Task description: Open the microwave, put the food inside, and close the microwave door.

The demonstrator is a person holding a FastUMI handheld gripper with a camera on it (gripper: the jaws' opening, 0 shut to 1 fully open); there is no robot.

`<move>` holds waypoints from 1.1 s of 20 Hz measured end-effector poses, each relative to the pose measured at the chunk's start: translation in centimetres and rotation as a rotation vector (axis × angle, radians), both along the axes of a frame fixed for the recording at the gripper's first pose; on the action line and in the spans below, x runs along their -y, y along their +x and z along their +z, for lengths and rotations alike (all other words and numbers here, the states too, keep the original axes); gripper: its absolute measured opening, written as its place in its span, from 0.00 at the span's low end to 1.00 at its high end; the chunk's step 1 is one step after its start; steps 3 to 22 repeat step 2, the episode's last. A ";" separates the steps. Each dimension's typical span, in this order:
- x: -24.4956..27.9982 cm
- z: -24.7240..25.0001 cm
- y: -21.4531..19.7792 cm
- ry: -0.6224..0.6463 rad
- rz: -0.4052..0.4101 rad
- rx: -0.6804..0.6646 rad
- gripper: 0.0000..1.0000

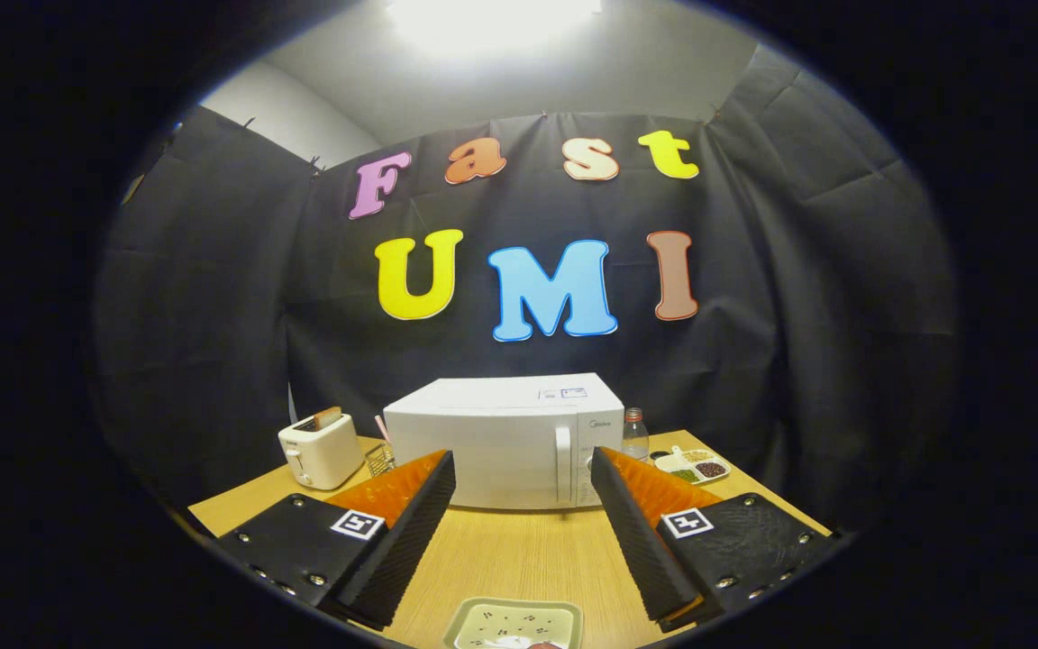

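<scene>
A white microwave (505, 442) stands at the back of the wooden table (519, 550), its door shut and the vertical handle (562, 464) on the right side of the door. A pale green dish (514, 624) with food lies on the table close below, between the fingers. My gripper (523, 464) hangs above the table in front of the microwave, open wide, with nothing between its fingers. The microwave lies well beyond the fingertips.
A cream toaster (321, 449) with a slice in it stands left of the microwave, a small wire basket (380, 459) beside it. On the right are a clear bottle (634, 434) and a white divided tray (692, 466) of beans.
</scene>
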State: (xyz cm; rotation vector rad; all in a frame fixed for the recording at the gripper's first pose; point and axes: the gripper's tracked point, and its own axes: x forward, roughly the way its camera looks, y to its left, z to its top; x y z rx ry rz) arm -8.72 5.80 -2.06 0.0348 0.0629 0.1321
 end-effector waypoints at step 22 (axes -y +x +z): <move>-0.1 0.9 0.0 0.005 -0.008 0.020 0.96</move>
